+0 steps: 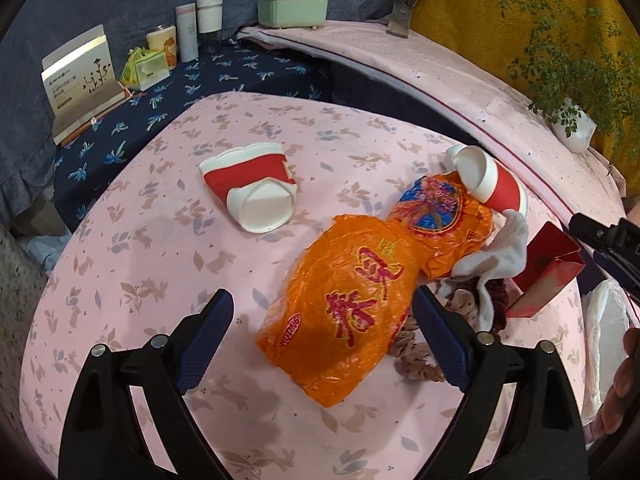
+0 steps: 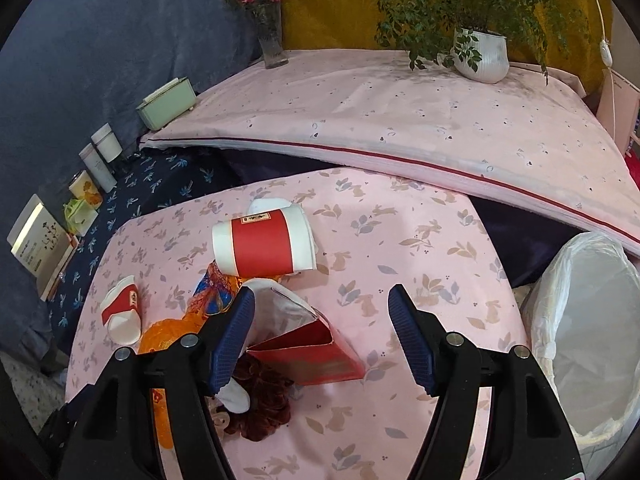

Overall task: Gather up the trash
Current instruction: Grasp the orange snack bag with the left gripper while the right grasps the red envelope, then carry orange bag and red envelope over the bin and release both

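right wrist view: your right gripper (image 2: 322, 316) gapes empty over the red carton (image 2: 312, 352); left gripper (image 1: 320, 334) wide, empty, straddling the orange wrapper (image 1: 352, 304); bin (image 2: 592, 320) looks empty, nothing collected.

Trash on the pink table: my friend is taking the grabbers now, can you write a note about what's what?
Left gripper: open, hovering over the orange wrapper, nothing held.
Right gripper: open, above the red box, nothing held.
On the table: crushed cup, whole cup, white cloth and a dark red scrunchie.
Lined bin at the table's right looks empty.
Done: nothing binned. Left: all of it.
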### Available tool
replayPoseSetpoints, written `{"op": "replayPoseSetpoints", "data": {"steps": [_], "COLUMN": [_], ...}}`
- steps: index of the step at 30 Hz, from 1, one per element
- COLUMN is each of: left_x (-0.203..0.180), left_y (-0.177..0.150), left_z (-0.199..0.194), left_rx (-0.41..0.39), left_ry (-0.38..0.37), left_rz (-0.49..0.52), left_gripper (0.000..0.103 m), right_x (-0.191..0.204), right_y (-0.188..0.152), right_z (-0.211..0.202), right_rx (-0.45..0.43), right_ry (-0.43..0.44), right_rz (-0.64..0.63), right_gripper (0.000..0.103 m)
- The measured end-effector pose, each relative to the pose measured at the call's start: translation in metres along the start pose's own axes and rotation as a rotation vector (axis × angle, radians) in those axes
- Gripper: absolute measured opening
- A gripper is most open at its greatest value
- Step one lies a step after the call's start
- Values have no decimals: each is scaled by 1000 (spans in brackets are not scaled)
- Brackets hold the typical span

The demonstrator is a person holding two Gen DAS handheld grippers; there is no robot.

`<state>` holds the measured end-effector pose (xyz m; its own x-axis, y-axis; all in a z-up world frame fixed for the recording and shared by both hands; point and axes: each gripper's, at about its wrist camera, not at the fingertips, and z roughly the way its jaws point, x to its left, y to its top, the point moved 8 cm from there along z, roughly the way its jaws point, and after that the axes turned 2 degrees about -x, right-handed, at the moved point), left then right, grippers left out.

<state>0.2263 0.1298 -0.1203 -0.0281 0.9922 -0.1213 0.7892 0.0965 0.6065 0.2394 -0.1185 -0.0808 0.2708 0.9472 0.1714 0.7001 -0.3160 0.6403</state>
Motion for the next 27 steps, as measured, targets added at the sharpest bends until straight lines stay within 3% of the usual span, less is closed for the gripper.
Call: {"op": "replayPoseSetpoints", "data": {"steps": [8, 11, 13, 16, 19, 23, 27], "left_x": [11, 12, 11, 6, 2, -3, -6], "left_y": [-23, -31, -34, -39, -40, -40, -31], "left_z": [24, 31, 34, 36, 34, 30, 15], "left_rx": [72, 93, 100, 118, 117, 120, 86], "left_ry": [-7, -13, -20, -41, -51, -78, -90], "left_rz": [-22, -29, -31, -24, -16, -17, -21], "left_gripper": [87, 87, 84, 67, 56, 34, 28], "right_x": [-13, -20, -23, -28, -31, -31, -30], "right_y": [-39, -54, -63, -72, -77, -80, -78], "right_z": [19, 22, 23, 24, 21, 16, 4], "right_rx": [83, 116, 132, 150, 153, 146, 114], "right_ry": [6, 12, 14, 21, 27, 25, 24], "right_rz": [25, 36, 37, 43, 44, 26, -7], "right_gripper": [64, 53, 38, 18, 7, 2, 1]}}
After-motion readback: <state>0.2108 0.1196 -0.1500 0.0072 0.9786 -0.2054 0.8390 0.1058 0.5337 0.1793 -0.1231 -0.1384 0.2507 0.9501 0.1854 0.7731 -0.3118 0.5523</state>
